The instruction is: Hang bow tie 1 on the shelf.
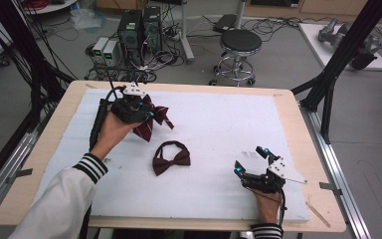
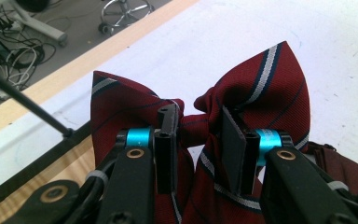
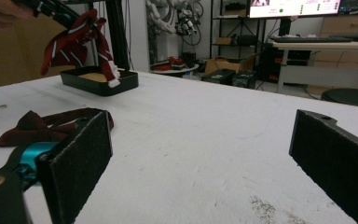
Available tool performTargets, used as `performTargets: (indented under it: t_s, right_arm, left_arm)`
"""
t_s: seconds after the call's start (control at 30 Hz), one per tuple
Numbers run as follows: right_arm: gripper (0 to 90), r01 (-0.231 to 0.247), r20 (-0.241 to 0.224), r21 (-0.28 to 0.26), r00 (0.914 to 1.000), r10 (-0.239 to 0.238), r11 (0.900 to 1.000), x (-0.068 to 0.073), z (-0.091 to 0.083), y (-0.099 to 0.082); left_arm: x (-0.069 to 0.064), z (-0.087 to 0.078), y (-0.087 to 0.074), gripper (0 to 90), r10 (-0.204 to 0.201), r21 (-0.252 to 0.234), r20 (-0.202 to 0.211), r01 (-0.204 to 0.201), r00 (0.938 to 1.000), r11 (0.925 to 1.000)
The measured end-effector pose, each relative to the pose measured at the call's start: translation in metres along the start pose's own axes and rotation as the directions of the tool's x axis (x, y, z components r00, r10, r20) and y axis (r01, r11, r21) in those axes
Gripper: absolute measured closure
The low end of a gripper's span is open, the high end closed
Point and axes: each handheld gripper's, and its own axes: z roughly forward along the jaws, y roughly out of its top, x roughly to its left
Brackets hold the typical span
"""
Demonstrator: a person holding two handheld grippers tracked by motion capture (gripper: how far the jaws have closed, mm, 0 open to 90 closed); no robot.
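A dark red bow tie with grey and navy stripes (image 1: 155, 119) hangs above the back left of the white mat. My left gripper (image 1: 150, 110) is shut on its middle knot. In the left gripper view both black jaws pinch the knot, and the striped bow tie (image 2: 265, 84) fans out to either side of my left gripper (image 2: 198, 119). A plain maroon bow tie (image 1: 171, 158) with its strap lies flat at mid-table. At the front right my right gripper (image 1: 248, 160) rests open, nothing between its pads (image 3: 81, 154). The right gripper view shows the maroon tie (image 3: 32, 127) and the lifted striped tie (image 3: 74, 39).
A shallow black tray (image 3: 98, 83) sits on the mat under the hanging striped tie. The white foam mat (image 1: 219, 114) covers most of the wooden table (image 1: 298, 129). Beyond the far edge stand a stool (image 1: 240, 42) and computer cases (image 1: 139, 30) with cables.
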Motion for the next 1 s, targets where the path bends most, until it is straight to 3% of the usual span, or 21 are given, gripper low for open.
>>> performTargets:
  t_s: [0.7, 1.0]
  right_arm:
    - [4.9, 0.004, -0.001, -0.002, 1.0000, -0.004, 1.0000, 0.000, 0.000, 0.000]
    - [5.0, 0.001, -0.001, 0.001, 1.0000, -0.001, 1.0000, 0.000, 0.000, 0.000]
  left_arm:
    - [0.022, -0.053, -0.010, 68.1, -0.012, -0.070, -0.058, 0.008, 0.9983, 0.9975]
    - [0.031, -0.067, -0.018, 68.2, -0.030, -0.098, -0.086, 0.021, 0.9959, 0.9949]
